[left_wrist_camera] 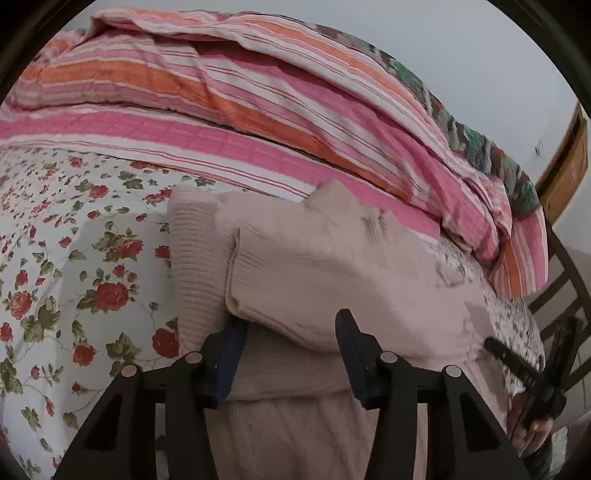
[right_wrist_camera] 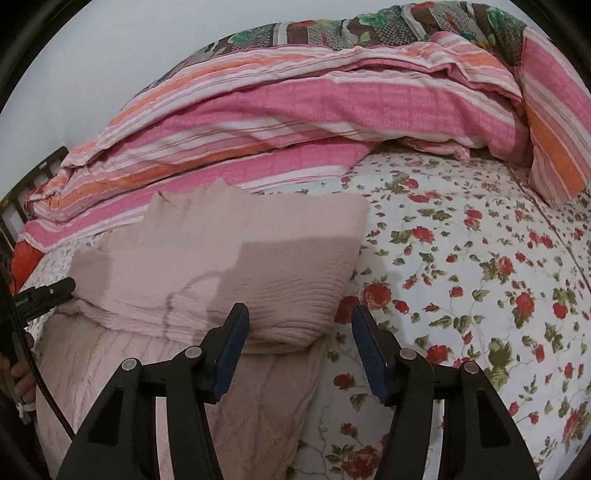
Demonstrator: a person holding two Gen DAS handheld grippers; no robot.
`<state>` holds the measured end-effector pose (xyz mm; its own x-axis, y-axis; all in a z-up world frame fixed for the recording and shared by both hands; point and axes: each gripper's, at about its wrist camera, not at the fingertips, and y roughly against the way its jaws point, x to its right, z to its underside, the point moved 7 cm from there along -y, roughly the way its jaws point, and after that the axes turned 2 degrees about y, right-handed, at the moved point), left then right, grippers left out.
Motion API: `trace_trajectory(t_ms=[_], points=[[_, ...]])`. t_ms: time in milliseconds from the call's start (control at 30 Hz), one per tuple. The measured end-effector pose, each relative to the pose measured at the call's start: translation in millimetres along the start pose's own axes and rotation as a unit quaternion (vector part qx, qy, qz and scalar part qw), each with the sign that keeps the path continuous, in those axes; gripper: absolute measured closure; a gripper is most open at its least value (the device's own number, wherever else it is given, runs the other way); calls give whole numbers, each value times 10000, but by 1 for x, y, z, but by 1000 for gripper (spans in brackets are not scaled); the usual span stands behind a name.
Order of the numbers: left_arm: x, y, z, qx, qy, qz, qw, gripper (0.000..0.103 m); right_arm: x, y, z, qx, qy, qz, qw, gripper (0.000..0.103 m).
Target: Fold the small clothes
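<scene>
A: Sweater (left_wrist_camera: 332,266), pale pink knit, on the flowered bedsheet (left_wrist_camera: 74,258). Upper part folded back over the lower, ribbed edge at 10 o'clock in the left wrist view.

B: Left gripper (left_wrist_camera: 291,354)?

A: Low at 6 o'clock, fingers apart. Folded bulk of the sweater lies between them; left finger (left_wrist_camera: 231,360) tucked under the fold's edge. Whether the pads press the knit, cannot tell. No squeeze visible.

B: Right gripper (right_wrist_camera: 301,350)?

A: Fingers apart, nothing clamped. Left finger (right_wrist_camera: 231,347) over the sweater's corner, right finger (right_wrist_camera: 371,354) over bare bedsheet. Sweater (right_wrist_camera: 229,266) runs from 6 to 11 o'clock in that view.

B: Do they see each other?

A: Yes. Right gripper (left_wrist_camera: 524,373) shows at 4 o'clock in the left view, a hand (left_wrist_camera: 528,428) under it. Left gripper (right_wrist_camera: 44,295) shows at 9 o'clock in the right view, touching the sweater's edge.

B: Behind?

A: Striped pink and orange quilt (left_wrist_camera: 258,110) heaped at 12 o'clock, just beyond the sweater. Patterned blanket (right_wrist_camera: 332,33) behind it.
</scene>
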<state>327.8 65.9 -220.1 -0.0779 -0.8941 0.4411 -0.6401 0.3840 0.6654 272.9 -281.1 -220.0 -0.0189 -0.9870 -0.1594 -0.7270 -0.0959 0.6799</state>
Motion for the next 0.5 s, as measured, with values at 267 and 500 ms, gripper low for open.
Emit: trace_trajectory(t_ms=[267, 500], points=[[-10, 2, -15, 541, 444, -176, 9974, 96, -10, 12, 1, 224, 97, -52, 9997, 45], [-9, 32, -11, 921, 269, -171, 9952, 97, -19, 25, -10, 514, 122, -98, 9986, 45]])
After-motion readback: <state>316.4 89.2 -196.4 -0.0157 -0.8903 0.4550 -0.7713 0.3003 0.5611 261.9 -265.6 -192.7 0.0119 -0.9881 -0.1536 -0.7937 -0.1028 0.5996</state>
